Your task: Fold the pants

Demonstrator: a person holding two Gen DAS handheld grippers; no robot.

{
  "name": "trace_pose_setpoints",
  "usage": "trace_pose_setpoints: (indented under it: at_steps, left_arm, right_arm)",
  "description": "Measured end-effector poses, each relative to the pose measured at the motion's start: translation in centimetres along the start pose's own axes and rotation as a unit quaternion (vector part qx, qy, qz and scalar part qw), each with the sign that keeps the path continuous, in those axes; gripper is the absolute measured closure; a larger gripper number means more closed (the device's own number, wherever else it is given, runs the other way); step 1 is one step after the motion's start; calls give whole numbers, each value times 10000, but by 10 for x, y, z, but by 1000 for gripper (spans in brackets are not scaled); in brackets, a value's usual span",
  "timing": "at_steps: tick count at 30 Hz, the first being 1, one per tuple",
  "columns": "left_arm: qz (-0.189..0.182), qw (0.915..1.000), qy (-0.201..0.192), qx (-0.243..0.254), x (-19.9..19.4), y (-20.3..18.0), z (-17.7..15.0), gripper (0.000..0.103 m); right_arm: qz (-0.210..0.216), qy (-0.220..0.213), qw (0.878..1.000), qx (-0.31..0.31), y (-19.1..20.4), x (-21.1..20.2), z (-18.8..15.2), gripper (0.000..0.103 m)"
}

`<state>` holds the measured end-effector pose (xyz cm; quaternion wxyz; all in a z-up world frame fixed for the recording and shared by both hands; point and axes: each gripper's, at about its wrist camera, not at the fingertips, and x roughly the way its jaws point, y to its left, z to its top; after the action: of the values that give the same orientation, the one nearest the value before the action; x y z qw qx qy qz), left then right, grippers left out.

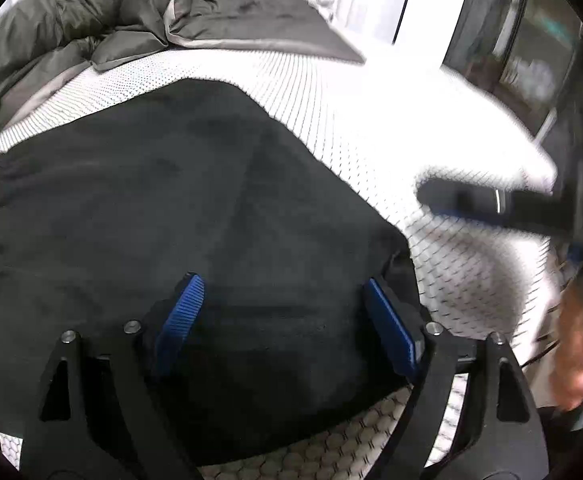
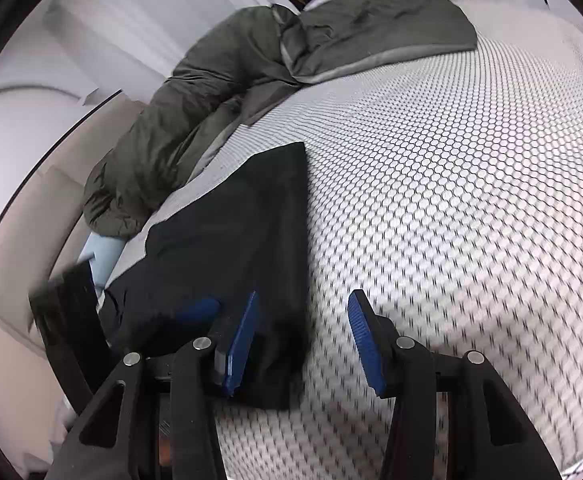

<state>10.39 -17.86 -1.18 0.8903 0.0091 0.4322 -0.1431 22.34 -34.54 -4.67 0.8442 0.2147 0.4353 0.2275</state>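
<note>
In the left wrist view, the left gripper [image 1: 281,312] is hovering with its blue pads [image 1: 182,312] standing wide apart, and nothing is being pinched between them. Directly beneath and beyond them the black pants [image 1: 163,200] are lying folded into a broad dark slab on the white mattress cover [image 1: 331,92] with its honeycomb print. The pants are filling most of the near view, their edge curving down toward the right pad. To the right, blurred, the right gripper [image 1: 491,200] is showing as a dark bar above the mattress, with a person's hand [image 1: 579,348] smeared at the frame edge.

In the right wrist view, the right gripper [image 2: 303,336] is holding its jaws parted, with no cloth between the pads. The pants [image 2: 243,232] are lying just to its left, one corner reaching under the left pad, the rest stretching away in a long dark wedge. The left gripper [image 2: 75,312] is showing as a blurred black shape at the pants' near left end.

Farther off, a rumpled grey-green duvet [image 2: 195,108] is piled along the mattress's far left side, close to the pants' far corner but apart from it. Beyond it a dark grey blanket [image 2: 391,28] is lying flat across the head of the bed.
</note>
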Motion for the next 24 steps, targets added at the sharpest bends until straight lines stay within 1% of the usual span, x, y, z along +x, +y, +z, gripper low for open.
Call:
trace_pose_setpoints:
  at_steps: [1,3,5,8,9,10,11,12,14,16,18,22,24]
  left_arm:
    - [171,9997,26,194,3,-7,-1,21]
    - [305,9992,0,273,3,-14,-5,21]
    - [312,9988,43,372,3,-17,-8,21]
    - [208,9988,78,435,4,-17,-11,21]
    - [181,9987,90,458,4,-17,-12,21]
    - [160,9986,107,499,4,-17,-13,21]
    - [147,9986,103,506,4,-16,-13,21]
    - [135,9986,93,498,3,-16,-14,21]
    - [89,9983,96,559,3,-15,-15,21]
    - [-52,9985,152,517,4,-10,-13,21]
    - [-113,9984,174,533,4,-7,-13,21]
    - [-64,9981,151,588,3,-6,-14,20]
    - [-61,9983,109,563,2,-5,-14,19]
  right_arm:
    - [4,54,10000,-2,-1,5,5,55]
    - [-183,291,9993,-134,1,22,22,54]
    - [-208,554,9976,-358,0,34,35,54]
    - [-298,915,9933,-642,7,71,53,54]
    - [-369,1037,9908,-785,11,89,58,57]
    - [-445,1056,9896,-869,12,100,62,61]
    - [-438,1059,9890,-932,14,111,68,71]
    - [-345,1066,9896,-901,13,118,76,76]
    - [-213,1013,9914,-799,12,132,92,78]
    - [-167,938,9921,-818,13,148,109,80]
    - [-107,945,9919,-839,11,163,126,83]
    - [-177,977,9907,-933,11,185,147,84]
    - [-187,862,9915,-955,12,187,154,83]
